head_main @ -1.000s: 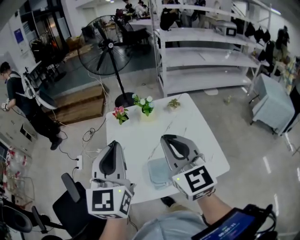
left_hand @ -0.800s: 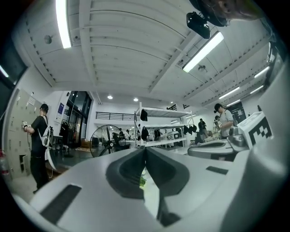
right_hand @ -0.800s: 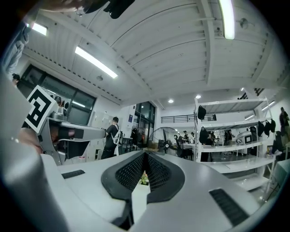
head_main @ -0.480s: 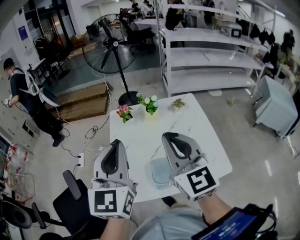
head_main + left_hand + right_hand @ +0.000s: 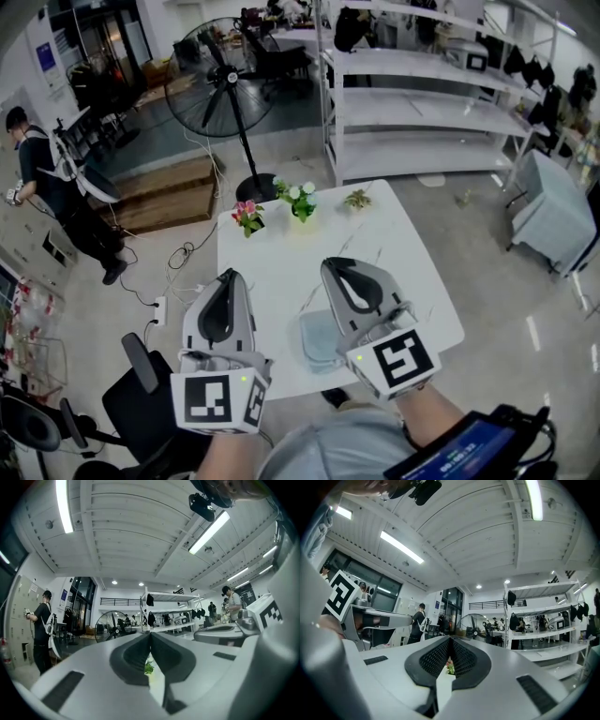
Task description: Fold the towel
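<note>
Head view looks steeply down on the table — both gripper views face level, sharing the fan.

Left tool and right tool, held side by side ahead of the person, both pointing forward and roughly level, each with jaws closed together on nothing.

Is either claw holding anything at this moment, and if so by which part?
Nothing is held. The left claw and right claw are both shut and empty; the towel lies on the table beneath the right one.
</note>
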### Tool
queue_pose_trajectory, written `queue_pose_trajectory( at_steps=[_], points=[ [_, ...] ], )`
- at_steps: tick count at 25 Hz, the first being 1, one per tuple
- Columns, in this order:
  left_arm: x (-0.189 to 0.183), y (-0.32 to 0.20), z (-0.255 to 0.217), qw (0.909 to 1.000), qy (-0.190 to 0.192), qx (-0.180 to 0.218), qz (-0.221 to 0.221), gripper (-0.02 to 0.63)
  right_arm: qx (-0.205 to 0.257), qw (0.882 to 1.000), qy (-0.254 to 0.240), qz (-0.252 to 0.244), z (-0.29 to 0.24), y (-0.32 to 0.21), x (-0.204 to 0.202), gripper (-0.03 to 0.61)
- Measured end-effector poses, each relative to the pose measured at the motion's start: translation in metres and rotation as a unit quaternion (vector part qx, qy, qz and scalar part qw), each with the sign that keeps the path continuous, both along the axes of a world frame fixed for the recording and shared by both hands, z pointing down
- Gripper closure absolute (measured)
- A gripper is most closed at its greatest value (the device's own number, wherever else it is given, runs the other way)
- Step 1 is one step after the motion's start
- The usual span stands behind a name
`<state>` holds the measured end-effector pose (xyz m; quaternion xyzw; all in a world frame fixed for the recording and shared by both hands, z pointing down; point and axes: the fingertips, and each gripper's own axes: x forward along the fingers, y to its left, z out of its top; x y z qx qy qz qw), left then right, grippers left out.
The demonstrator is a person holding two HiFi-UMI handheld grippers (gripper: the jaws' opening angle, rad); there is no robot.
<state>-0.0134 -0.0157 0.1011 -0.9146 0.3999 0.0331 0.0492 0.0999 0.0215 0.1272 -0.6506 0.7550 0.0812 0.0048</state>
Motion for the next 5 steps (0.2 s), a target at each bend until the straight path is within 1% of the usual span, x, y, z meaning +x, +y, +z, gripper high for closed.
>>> queue_pose_trajectory(
  at_steps=[5],
  points=[
    [0.0047,-0.0034,-0.0001,1.0000,0.000,0.003,-0.003,0.607,0.005,1.000,0.002,-0.003,-0.0011,-0.0032,0.0047,0.563]
  ],
)
